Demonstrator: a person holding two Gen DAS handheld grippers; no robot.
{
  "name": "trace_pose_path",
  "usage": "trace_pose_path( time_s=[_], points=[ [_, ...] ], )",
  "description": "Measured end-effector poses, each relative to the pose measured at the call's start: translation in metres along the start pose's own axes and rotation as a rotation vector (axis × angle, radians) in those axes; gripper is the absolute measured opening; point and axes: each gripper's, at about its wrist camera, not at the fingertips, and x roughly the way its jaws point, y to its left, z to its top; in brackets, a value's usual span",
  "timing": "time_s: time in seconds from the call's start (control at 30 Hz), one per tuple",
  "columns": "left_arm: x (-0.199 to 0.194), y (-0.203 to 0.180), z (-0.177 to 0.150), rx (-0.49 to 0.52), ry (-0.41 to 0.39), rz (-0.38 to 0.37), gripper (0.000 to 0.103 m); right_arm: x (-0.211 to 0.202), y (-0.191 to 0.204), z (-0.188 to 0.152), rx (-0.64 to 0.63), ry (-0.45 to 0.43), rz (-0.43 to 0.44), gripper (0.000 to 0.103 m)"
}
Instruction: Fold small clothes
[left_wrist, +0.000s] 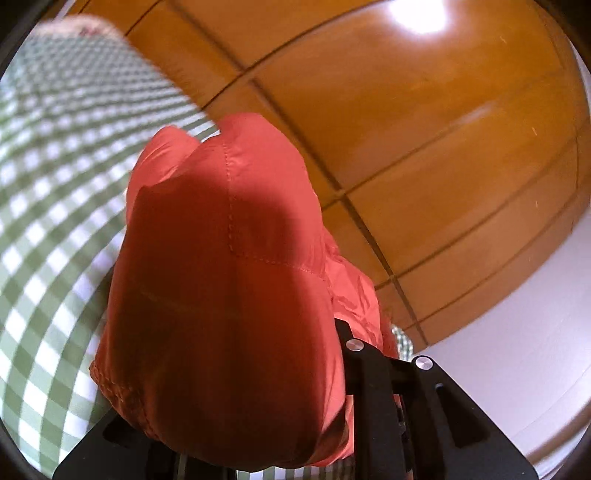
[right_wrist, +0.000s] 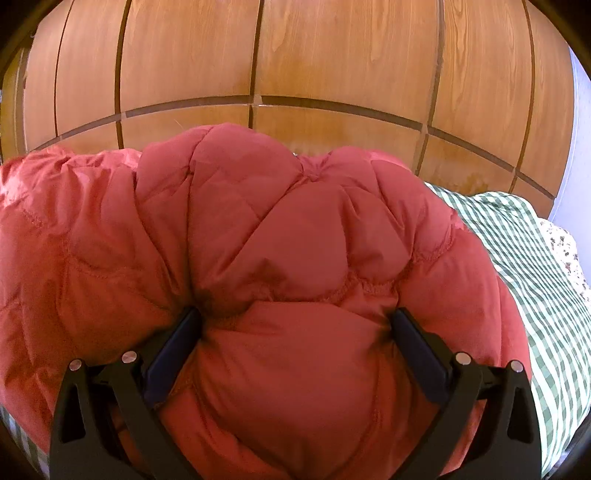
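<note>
A red quilted puffer jacket (right_wrist: 295, 236) lies on a green-and-white checked cloth (right_wrist: 532, 266). My right gripper (right_wrist: 295, 317) has its two fingers set wide apart with a thick bulge of the jacket between them; the fingertips press into the padding. In the left wrist view the same jacket (left_wrist: 221, 266) hangs over my left gripper (left_wrist: 258, 424) and hides its fingertips. Only the black finger bases show, so I cannot see how the jaws stand.
A wall of orange-brown wooden panels (right_wrist: 332, 55) stands close behind the jacket. The checked cloth (left_wrist: 55, 184) spreads to the left in the left wrist view. A white surface (left_wrist: 517, 350) lies at the right. A floral fabric (right_wrist: 565, 254) shows at the far right.
</note>
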Motion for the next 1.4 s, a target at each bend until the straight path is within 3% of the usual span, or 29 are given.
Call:
trace_pose_path(
  time_s=[0.03,0.1,0.2,0.33,0.43,0.5,0.53,0.67,0.77,0.83,0.87,0.93,1.0,1.03,1.1,1.23,1.33,1.4],
  points=[
    [-0.004,-0.002,0.0,0.012,0.001,0.0,0.018,-0.005,-0.002,0.003,0.009,0.002,-0.007,0.101],
    [-0.01,-0.005,0.0,0.031,0.006,0.002,0.018,-0.029,-0.01,0.014,0.069,-0.093,-0.028,0.101],
    [-0.01,-0.006,0.002,0.049,0.011,0.015,0.018,-0.048,-0.015,0.041,0.138,-0.185,0.005,0.101],
    [-0.017,-0.015,-0.001,0.088,0.007,0.019,0.018,-0.019,0.006,0.08,0.078,-0.129,0.07,0.101],
    [-0.02,-0.024,-0.001,0.114,0.005,0.013,0.018,0.02,0.037,0.092,-0.025,-0.096,-0.029,0.101],
    [-0.02,-0.028,-0.005,0.133,0.012,0.009,0.018,0.059,0.055,0.085,-0.108,0.016,-0.079,0.101],
    [-0.019,-0.032,-0.006,0.15,0.021,0.014,0.018,0.072,0.056,0.08,-0.1,0.034,-0.054,0.101],
    [-0.016,-0.049,-0.006,0.219,0.015,0.019,0.018,0.078,0.049,0.074,-0.07,0.018,-0.027,0.101],
    [-0.017,-0.056,-0.005,0.248,0.001,0.012,0.018,0.067,0.03,0.074,-0.01,0.032,0.057,0.101],
    [-0.013,-0.054,0.0,0.258,-0.001,0.014,0.018,0.045,0.014,0.074,0.065,-0.039,0.084,0.101],
    [-0.013,-0.054,0.001,0.265,0.001,0.018,0.018,0.03,0.003,0.075,0.103,-0.098,0.07,0.101],
    [-0.013,-0.054,0.002,0.268,0.002,0.021,0.018,0.026,-0.003,0.08,0.107,-0.117,-0.011,0.101],
    [-0.012,-0.055,0.002,0.267,0.001,0.022,0.018,0.045,-0.004,0.086,0.078,-0.073,-0.015,0.101],
    [-0.012,-0.056,0.002,0.268,0.002,0.024,0.018,0.064,-0.001,0.087,0.054,-0.01,0.008,0.101],
    [-0.012,-0.058,0.002,0.273,0.005,0.026,0.018,0.093,0.014,0.079,-0.015,0.059,-0.05,0.101],
    [-0.008,-0.064,0.004,0.294,0.016,0.046,0.018,0.103,0.03,0.073,-0.084,0.04,-0.113,0.101],
    [-0.008,-0.065,0.006,0.305,0.014,0.042,0.018,0.088,0.014,0.071,-0.031,0.049,-0.06,0.101],
    [-0.008,-0.07,0.008,0.33,0.014,0.048,0.018,0.054,-0.001,0.063,0.02,-0.003,-0.021,0.101]
  ],
)
